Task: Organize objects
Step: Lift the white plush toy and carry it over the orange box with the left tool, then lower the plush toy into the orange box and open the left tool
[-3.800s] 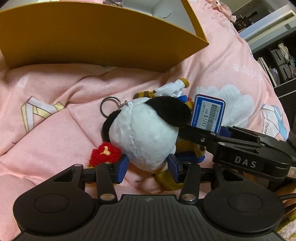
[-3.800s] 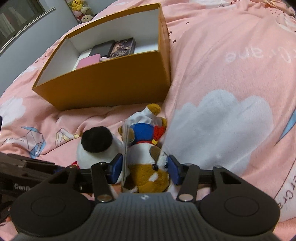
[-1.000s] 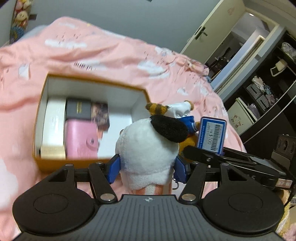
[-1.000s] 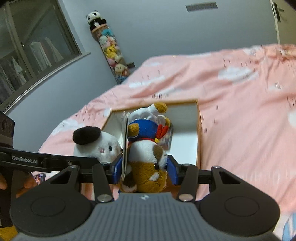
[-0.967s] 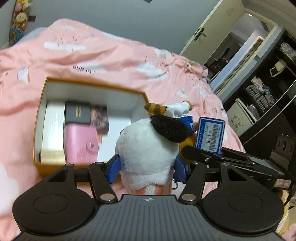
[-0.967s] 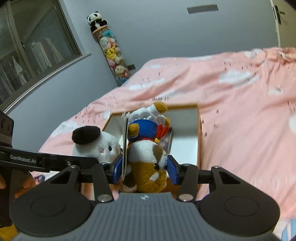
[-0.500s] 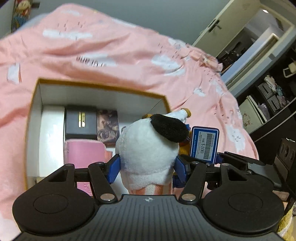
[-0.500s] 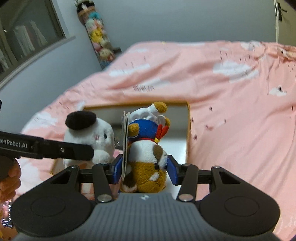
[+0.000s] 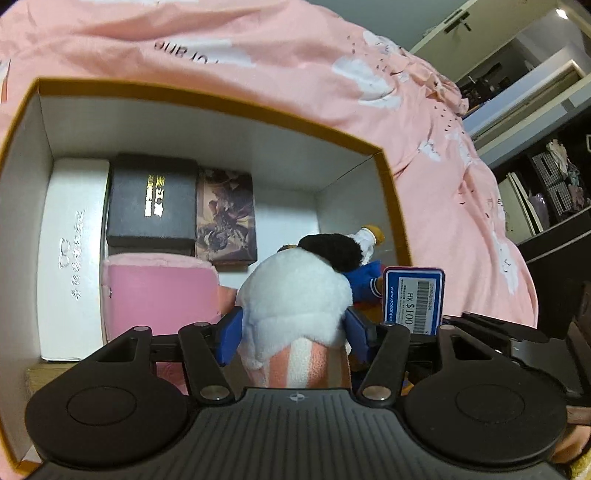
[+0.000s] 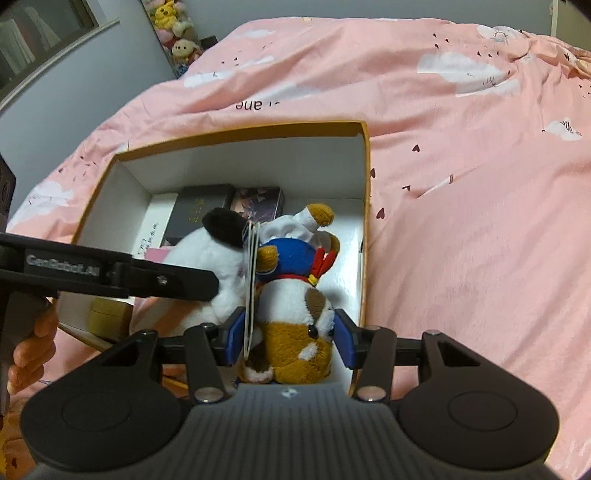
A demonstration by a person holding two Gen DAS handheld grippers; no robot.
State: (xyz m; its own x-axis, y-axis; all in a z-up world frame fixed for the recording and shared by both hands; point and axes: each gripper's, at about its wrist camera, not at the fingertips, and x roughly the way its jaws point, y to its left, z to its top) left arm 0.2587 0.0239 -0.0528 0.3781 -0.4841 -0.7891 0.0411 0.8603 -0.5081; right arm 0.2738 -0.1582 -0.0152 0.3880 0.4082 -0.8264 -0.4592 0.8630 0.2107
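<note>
The left gripper (image 9: 293,332) is clenching a white plush toy (image 9: 295,295) with a black ear, its blue pads pressing into the toy's sides, and is holding it over the open orange box (image 9: 207,103) that is sitting on the pink bedspread (image 9: 461,206). The right gripper (image 10: 286,339) is grasping a brown-and-white plush dog (image 10: 295,332) in a blue sailor top and white cap, squeezing it between both pads just beside the white toy, so the two toys are touching each other. A blue price tag (image 9: 413,300) with a barcode is standing upright next to the dog in the left wrist view, and in the right wrist view it is showing edge-on against the dog's left side. Both toys are hanging above the right end of the box, over the bare white floor near its right wall; whether either one is touching the bottom cannot be told. Inside the box, a long white case (image 9: 74,254) is lying along the left wall, a black case (image 9: 151,201) with gold lettering is lying next to it, a dark illustrated tin (image 9: 227,221) is sitting beside that, and a pink pouch (image 9: 159,295) is resting in front of the black case. From the right wrist camera, the person's left hand (image 10: 31,350) is gripping the handle of the left tool at the frame's edge, and a column of stuffed animals (image 10: 171,33) is hanging against the grey wall beyond the bed.
</note>
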